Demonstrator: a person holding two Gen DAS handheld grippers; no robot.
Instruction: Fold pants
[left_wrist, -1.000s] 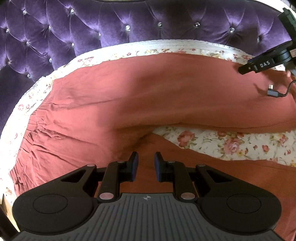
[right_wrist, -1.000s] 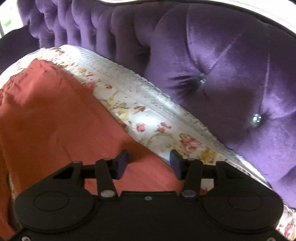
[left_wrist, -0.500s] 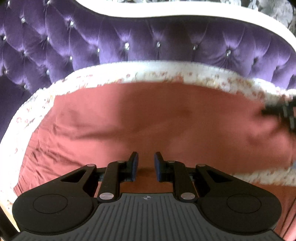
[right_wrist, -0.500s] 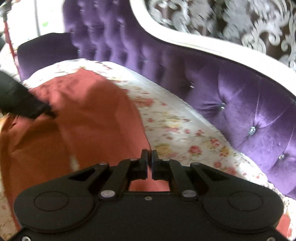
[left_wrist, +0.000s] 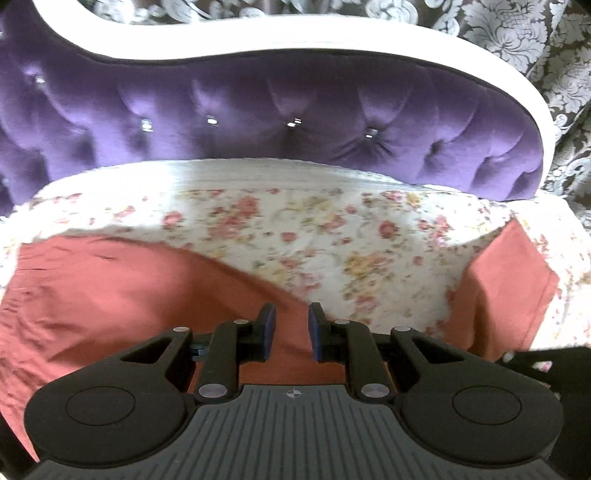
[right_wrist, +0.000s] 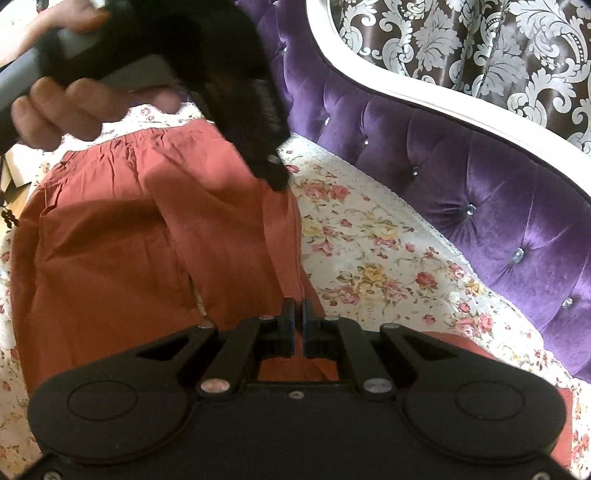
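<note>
1. Rust-red pants (left_wrist: 122, 295) lie thin and limp on the floral sheet (left_wrist: 295, 236); my left gripper (left_wrist: 290, 332) pinches a raised fold.
2. Ahead of my right gripper (right_wrist: 297, 325), clamped on the edge seam, cloth sags; I'd hold seams.

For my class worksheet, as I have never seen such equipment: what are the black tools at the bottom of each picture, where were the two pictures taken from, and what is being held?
There is no robot here: a person holds a two-finger gripper in each hand. Each picture comes from a camera on one gripper, looking along its fingers. The left gripper and right gripper each pinch the rust-red pants, which lie on a flowered bedsheet before a purple headboard. The right view also shows the person's hand.
</note>
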